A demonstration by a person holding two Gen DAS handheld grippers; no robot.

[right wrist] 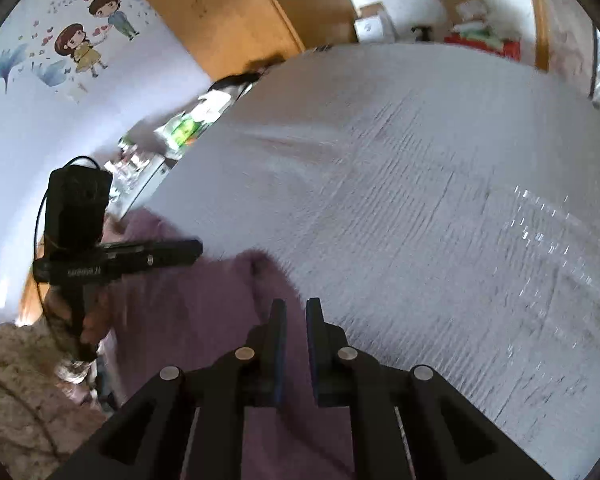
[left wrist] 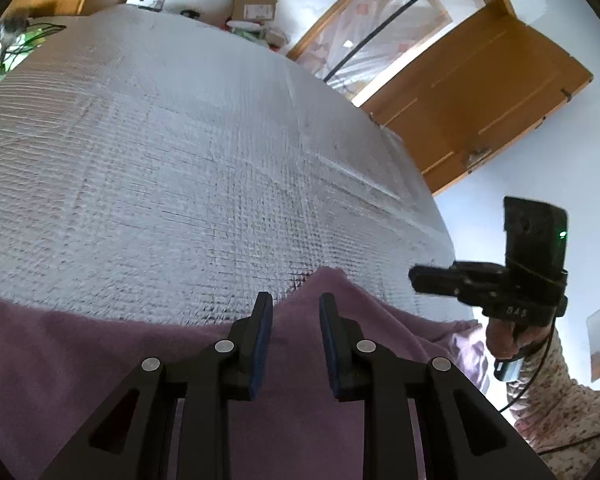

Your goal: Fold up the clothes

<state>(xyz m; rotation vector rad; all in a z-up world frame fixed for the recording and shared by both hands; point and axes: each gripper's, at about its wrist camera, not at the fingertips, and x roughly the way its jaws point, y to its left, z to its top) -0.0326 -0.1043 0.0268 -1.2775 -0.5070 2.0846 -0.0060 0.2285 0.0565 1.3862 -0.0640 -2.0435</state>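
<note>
Lying along the near edge of the grey quilted bed cover (left wrist: pixel 188 152), the purple garment (left wrist: pixel 100 360) sits directly under both grippers, its far edge bunched into a small peak just ahead of the fingers in each wrist view. That is the relation the next move turns on: the cloth is below and slightly forward of the fingertips, with the open cover stretching away beyond it, so any fold would probably carry the near cloth forward over the cover.

The left gripper (left wrist: pixel 296 304) has its fingers apart with a clear gap, and nothing is pinched between them; the garment lies beneath, not clamped. The right gripper (right wrist: pixel 296 308) has its fingers close together with only a narrow slit, and I see no cloth caught in that slit (the view is blurred, so a thin fold could escape notice). Neither hand looks nearer than the other; both hover over the garment's near part, side by side.

Counted: one garment, one bed cover, two grippers, and a floral sleeve (left wrist: pixel 560 400) behind the right one.
</note>
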